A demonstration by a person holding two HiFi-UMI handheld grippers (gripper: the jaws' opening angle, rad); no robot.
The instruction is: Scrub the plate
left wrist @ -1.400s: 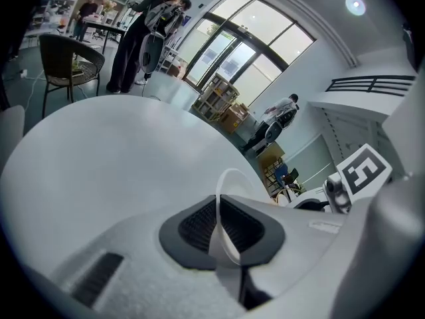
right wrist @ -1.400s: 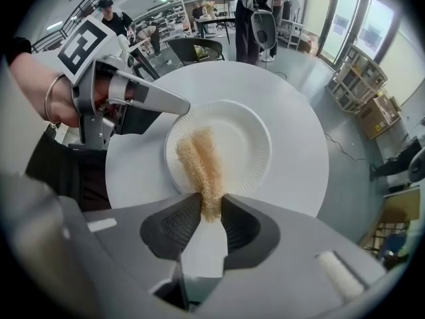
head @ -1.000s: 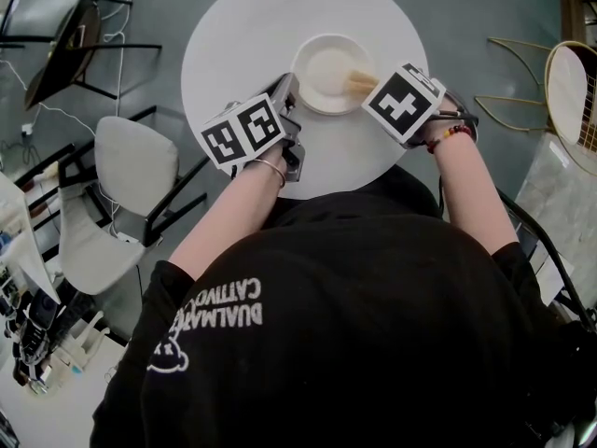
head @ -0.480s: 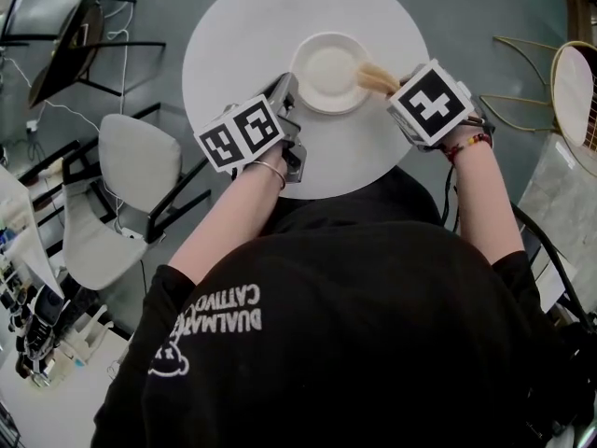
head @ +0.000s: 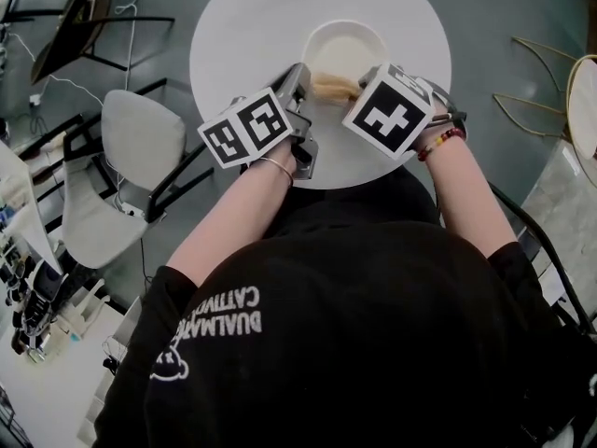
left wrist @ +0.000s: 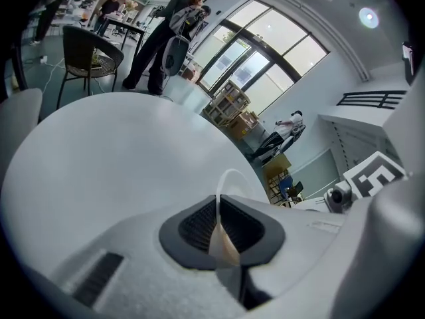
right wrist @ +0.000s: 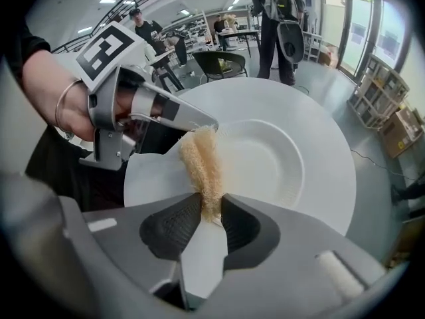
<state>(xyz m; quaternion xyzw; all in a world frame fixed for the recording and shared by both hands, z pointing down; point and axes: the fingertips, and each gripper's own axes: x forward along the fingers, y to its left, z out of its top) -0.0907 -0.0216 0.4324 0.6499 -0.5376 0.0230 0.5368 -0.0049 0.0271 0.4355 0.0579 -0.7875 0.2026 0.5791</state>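
A white plate (head: 347, 47) sits on the round white table (head: 252, 17). My left gripper (head: 300, 76) is shut on the plate's near-left rim; in the left gripper view the thin rim (left wrist: 220, 208) stands edge-on between the pads. My right gripper (head: 362, 84) is shut on a tan fibrous scrubber (head: 333, 87). In the right gripper view the scrubber (right wrist: 201, 165) points down onto the plate's (right wrist: 279, 158) left rim, right beside the left gripper's fingertips (right wrist: 202, 121).
A grey chair (head: 140, 147) stands left of the table, a black chair (head: 65, 26) farther back left, and a gold wire chair (head: 569, 82) at the right. People (right wrist: 275, 18) stand beyond the table.
My right gripper has swung the scrubber from the plate's right side across to its near-left rim, close to the left gripper. The left gripper has kept its hold on the rim.
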